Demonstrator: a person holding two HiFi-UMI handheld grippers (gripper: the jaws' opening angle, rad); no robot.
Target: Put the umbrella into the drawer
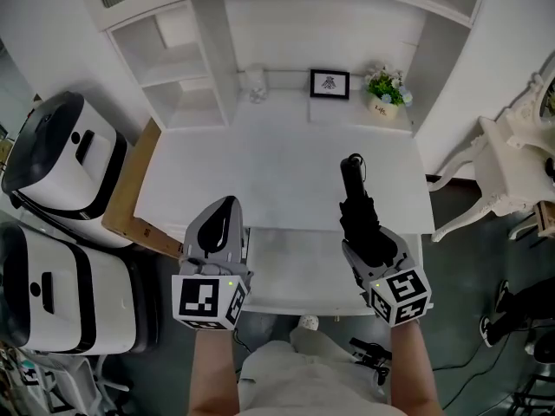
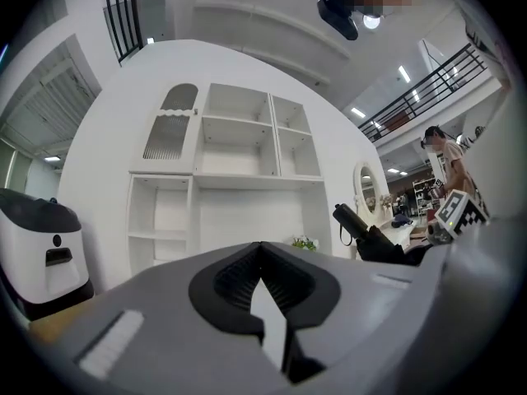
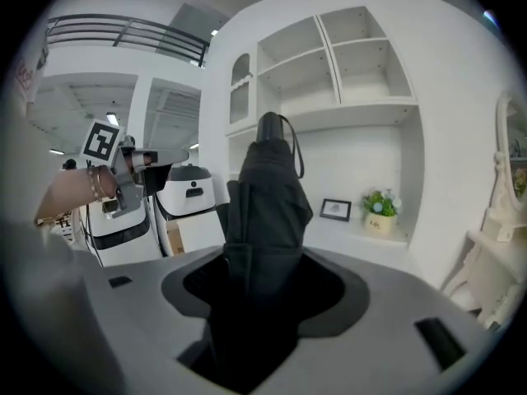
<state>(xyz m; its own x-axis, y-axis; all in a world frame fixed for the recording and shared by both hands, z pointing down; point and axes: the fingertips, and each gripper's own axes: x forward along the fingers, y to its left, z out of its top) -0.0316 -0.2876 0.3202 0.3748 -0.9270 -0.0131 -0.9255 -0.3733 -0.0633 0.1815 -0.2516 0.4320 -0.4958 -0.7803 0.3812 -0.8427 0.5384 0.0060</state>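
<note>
In the head view my right gripper (image 1: 364, 237) is shut on a black folded umbrella (image 1: 354, 189). The umbrella sticks out forward over the white desk (image 1: 260, 163), handle end farthest from me. In the right gripper view the umbrella (image 3: 268, 188) fills the gap between the jaws of the right gripper (image 3: 263, 270) and rises in front of the shelves. My left gripper (image 1: 227, 204) hovers at the desk's front edge with its jaws together and nothing in them. The left gripper (image 2: 262, 262) view shows the umbrella (image 2: 362, 233) off to the right. A white drawer (image 1: 295, 276) stands pulled out below both grippers.
A framed picture (image 1: 329, 83), a small potted plant (image 1: 386, 89) and a small clear object (image 1: 256, 83) stand at the desk's back under white shelves. Two black-and-white machines (image 1: 65, 159) and a wooden board (image 1: 130, 193) are on the left. White ornate furniture (image 1: 512, 159) stands to the right.
</note>
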